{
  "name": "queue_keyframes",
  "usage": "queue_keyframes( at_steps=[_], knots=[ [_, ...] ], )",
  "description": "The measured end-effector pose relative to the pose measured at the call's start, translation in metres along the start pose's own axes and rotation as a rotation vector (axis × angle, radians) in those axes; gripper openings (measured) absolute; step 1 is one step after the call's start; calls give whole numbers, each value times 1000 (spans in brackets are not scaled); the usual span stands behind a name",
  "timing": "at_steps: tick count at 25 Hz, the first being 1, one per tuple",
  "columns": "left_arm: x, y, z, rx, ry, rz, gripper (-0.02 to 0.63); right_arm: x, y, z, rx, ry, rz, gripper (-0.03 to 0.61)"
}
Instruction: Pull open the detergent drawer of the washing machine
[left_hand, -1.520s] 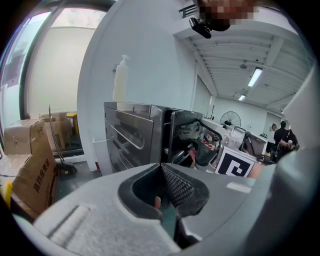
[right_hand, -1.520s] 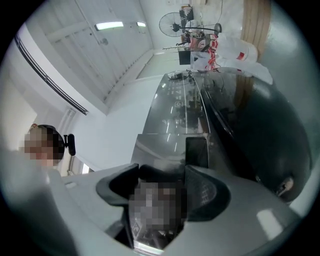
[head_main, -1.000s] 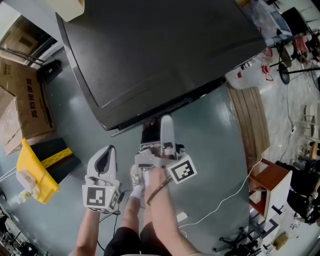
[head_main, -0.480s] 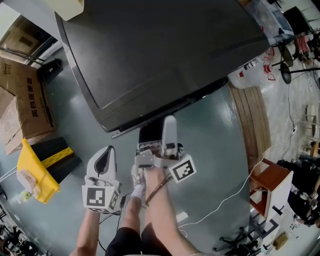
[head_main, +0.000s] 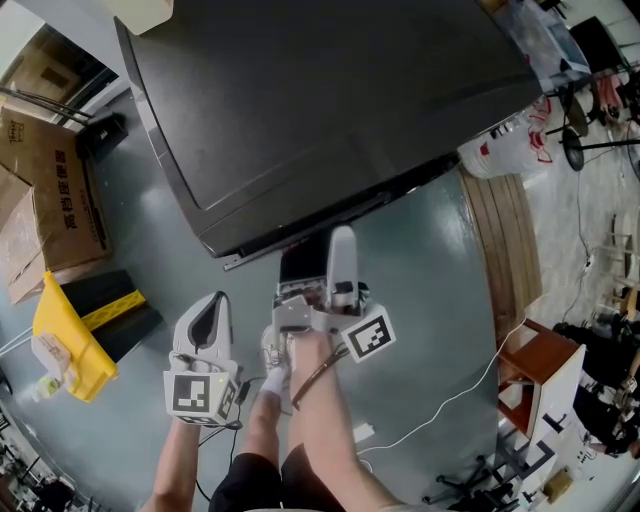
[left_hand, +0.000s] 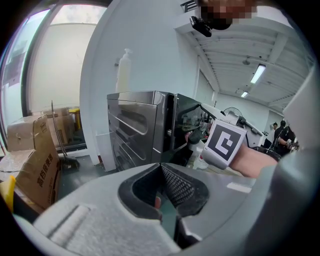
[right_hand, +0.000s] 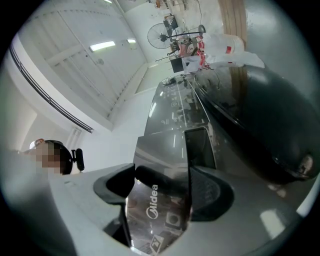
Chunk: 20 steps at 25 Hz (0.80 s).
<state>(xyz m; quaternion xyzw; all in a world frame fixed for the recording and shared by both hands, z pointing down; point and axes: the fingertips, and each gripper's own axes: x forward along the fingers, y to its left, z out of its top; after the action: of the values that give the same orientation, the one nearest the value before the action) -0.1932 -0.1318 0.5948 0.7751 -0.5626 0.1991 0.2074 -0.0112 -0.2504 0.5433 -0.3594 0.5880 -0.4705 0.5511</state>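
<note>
A: Where is the detergent drawer (head_main: 300, 266)?

B: It juts a little way out of the washing machine (head_main: 330, 110), under the front edge of the dark top. I judge the pull partly done. The right gripper (right_hand: 162, 182) is clamped on the drawer's glossy front panel, with one jaw on each side of it. The dark slot (right_hand: 201, 144) the drawer slides in shows just behind, in the machine's front.

A: And the other tool?

B: The left gripper (head_main: 205, 325) hangs in front of the machine, clear of it, with its jaws pressed together on nothing.

A: What could spoil things from here?

B: A slip, mainly. The panel looks smooth and shiny, and the jaws pinch nothing but that thin face. A sharp tug could make them skate off, and the hand would jerk away from the machine.

A: Any risk to the drawer itself?

B: If the pull strays off the slide's line, upward or sideways along the machine's front, the drawer may bind in its slot. More force would then strain the panel. Pulled too far, it could come right out of the machine and drop to the floor.

A: And around the feet?

B: A white cable (head_main: 450, 400) lies on the floor in front of the machine, off to one side. A step back from the machine might catch it.
</note>
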Motion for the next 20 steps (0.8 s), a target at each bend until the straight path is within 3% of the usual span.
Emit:
queue_keyframes(
  at_steps=[20],
  knots=[
    [-24,-17,-10,22,-26,-16,11,-59,13,23,6,-5,1,328]
  ],
)
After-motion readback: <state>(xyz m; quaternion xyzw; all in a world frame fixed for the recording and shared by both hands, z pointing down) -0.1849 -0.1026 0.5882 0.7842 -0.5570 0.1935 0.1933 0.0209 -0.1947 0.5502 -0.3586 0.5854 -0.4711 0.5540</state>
